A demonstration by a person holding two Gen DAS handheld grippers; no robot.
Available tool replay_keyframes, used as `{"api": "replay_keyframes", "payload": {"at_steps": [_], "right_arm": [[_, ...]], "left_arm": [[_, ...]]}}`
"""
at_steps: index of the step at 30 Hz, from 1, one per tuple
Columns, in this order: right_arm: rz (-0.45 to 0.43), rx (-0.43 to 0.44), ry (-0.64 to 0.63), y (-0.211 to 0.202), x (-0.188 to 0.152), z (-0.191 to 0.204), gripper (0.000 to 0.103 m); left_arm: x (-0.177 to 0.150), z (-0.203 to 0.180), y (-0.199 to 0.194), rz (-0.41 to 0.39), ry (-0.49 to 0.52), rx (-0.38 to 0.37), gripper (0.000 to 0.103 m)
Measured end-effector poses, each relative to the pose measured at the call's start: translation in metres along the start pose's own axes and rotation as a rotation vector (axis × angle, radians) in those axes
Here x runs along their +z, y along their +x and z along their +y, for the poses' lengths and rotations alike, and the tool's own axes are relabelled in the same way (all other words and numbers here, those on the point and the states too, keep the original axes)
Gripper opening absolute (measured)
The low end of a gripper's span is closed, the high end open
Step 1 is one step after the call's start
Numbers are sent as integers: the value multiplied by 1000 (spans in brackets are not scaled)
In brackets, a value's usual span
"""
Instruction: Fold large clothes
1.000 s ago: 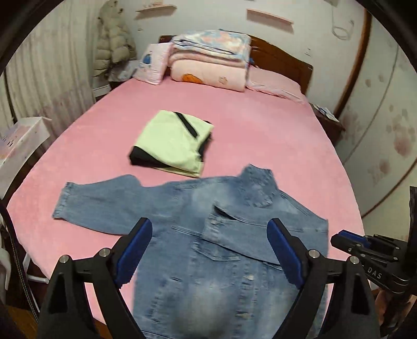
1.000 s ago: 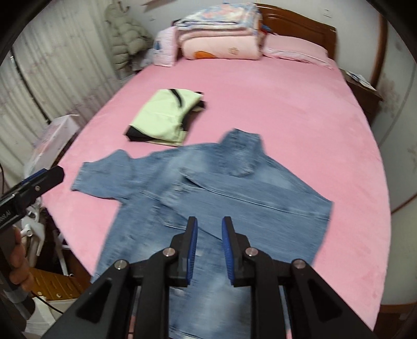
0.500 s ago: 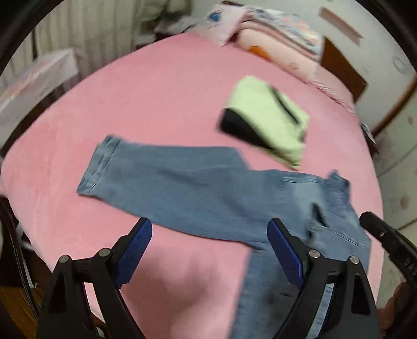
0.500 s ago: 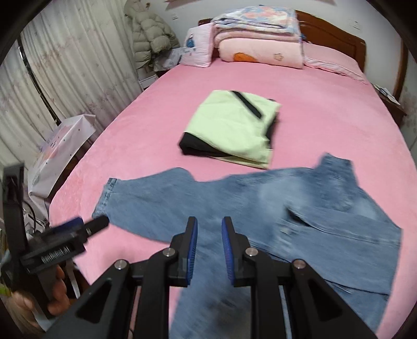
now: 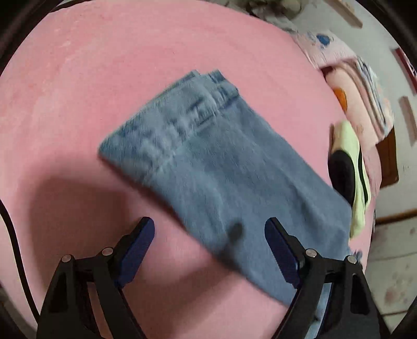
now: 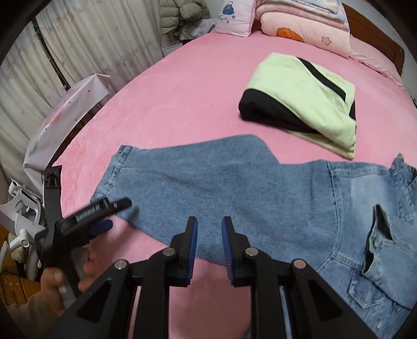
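Half a second ago the left wrist view took in the whole sleeve and the folded top; now it has closed in on the cuff end of the denim jacket, whose sleeve fills the frame from 11 to 5 o'clock. The left gripper hangs over it, jaws spread wide and holding nothing. The right gripper has its pads nearly together, a narrow gap between them, empty, above the sleeve's lower edge. The jacket lies flat on the pink bed, sleeve stretched toward 9 o'clock, body at 4 o'clock. A folded green-and-black garment sits just beyond at 1 o'clock. Stacked pink bedding lies at the headboard, and a white plastic-covered item stands beside the bed at 9 o'clock.
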State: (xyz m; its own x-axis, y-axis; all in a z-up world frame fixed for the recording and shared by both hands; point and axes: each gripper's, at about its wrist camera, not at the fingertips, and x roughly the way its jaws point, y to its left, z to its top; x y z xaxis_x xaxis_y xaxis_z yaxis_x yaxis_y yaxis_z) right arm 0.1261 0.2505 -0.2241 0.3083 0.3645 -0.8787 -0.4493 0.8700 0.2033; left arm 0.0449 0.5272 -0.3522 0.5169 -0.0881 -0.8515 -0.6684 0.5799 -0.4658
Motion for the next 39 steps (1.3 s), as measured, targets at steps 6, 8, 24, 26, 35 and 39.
{"api": "replay_keyframes", "payload": {"at_steps": [6,8,24,26,35,39], "right_arm": [[10,0,36,7,-10,-15,19],[3,-5,45,5,-15,-21,19],[-90,-106,256,-89,-56,-127,19],[-110,-129,280,-105,-64,-146,19],[-111,-249,363,-132,-122,-256,19],[-39,-254,375,-120,-147,-297,19]], "left_arm": [[16,1,17,-44,-7,23,7],[18,-5,14,-58,6,26,4],[-63,-274,-157,-298,665,-298,3],[-101,-317,-154,-290,795,-327,3],[-273,-401,-25,-2,1113,-285,3],[-335,-405,24,84,1234,-217,6]]}}
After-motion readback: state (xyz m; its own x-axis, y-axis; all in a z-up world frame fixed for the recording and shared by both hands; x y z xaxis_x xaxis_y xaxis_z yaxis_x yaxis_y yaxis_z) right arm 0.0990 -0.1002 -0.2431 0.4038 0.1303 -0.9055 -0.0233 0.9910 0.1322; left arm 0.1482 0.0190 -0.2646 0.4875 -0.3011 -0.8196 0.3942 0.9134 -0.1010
